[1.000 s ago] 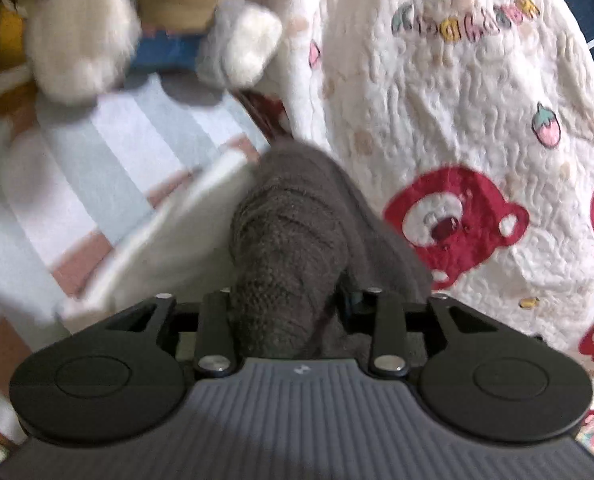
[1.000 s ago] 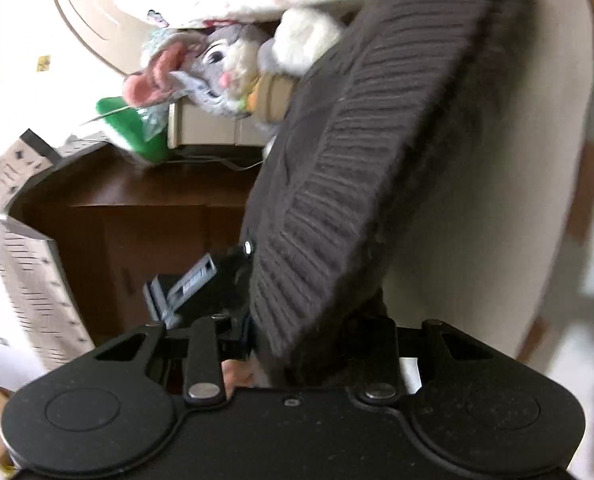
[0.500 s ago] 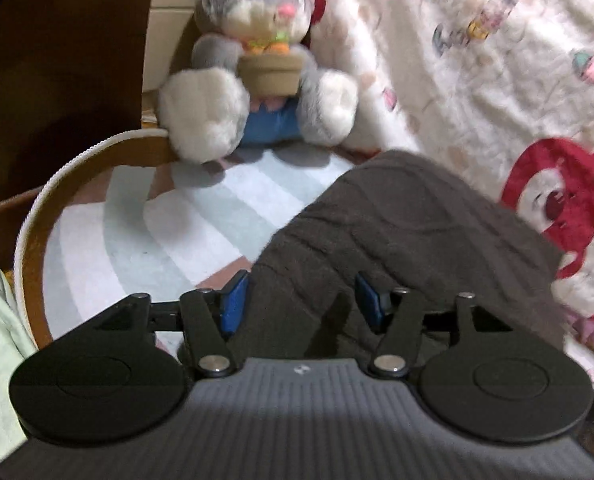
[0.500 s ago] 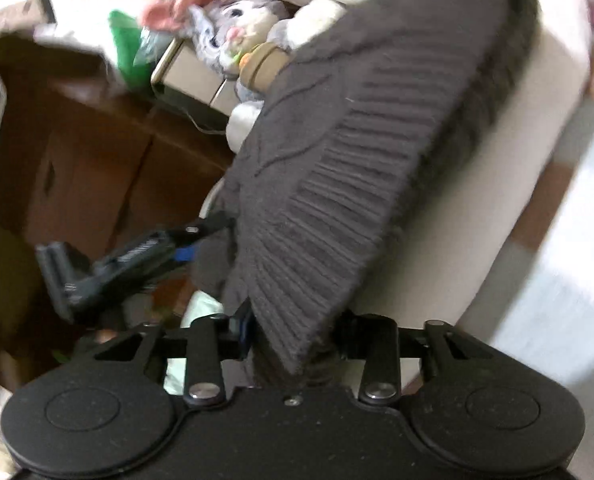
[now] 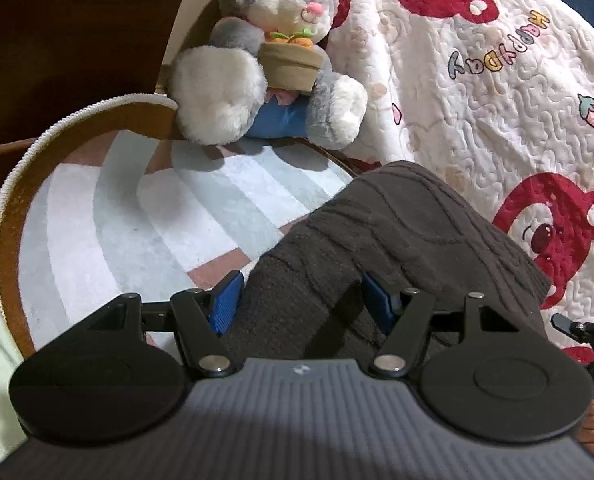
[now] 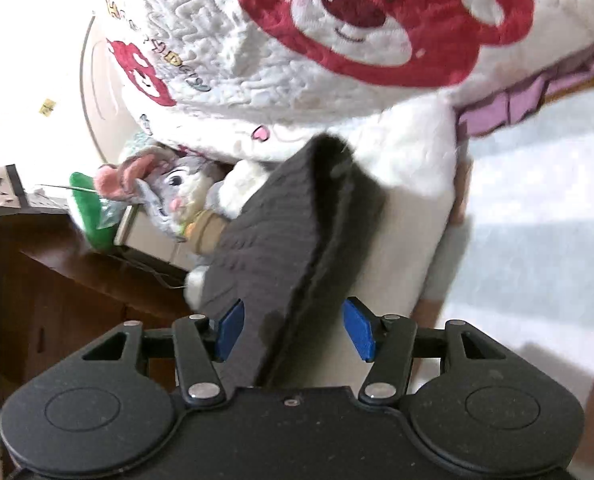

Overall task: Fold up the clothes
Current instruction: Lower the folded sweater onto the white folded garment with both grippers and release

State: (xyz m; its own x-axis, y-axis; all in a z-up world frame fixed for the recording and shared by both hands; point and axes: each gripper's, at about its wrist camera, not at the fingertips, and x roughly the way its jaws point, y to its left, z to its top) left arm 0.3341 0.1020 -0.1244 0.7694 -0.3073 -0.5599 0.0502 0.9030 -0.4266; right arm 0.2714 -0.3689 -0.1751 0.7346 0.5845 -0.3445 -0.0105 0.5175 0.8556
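Grey knit sweater (image 5: 397, 240) now lies slack on the bed (image 5: 109, 208); both left tongs (image 5: 301, 300) and right tongs (image 6: 293, 328) have spread, releasing it, apparently a fold laid down

We see a dark grey-brown knit sweater (image 5: 397, 240) with raised wavy lines and a ribbed edge. Our left gripper (image 5: 303, 300) and right gripper (image 6: 295, 330) are black with blue pads (image 5: 227, 302). The bed sheet (image 5: 137, 208) carries pale blue, white and dusty pink stripes with a brown border. The quilt (image 5: 477, 80) is cream with red bears, strawberries and coloured letters. The plush rabbit (image 5: 273, 64) is grey and white with a pink nose, blue trousers and a tan pot.
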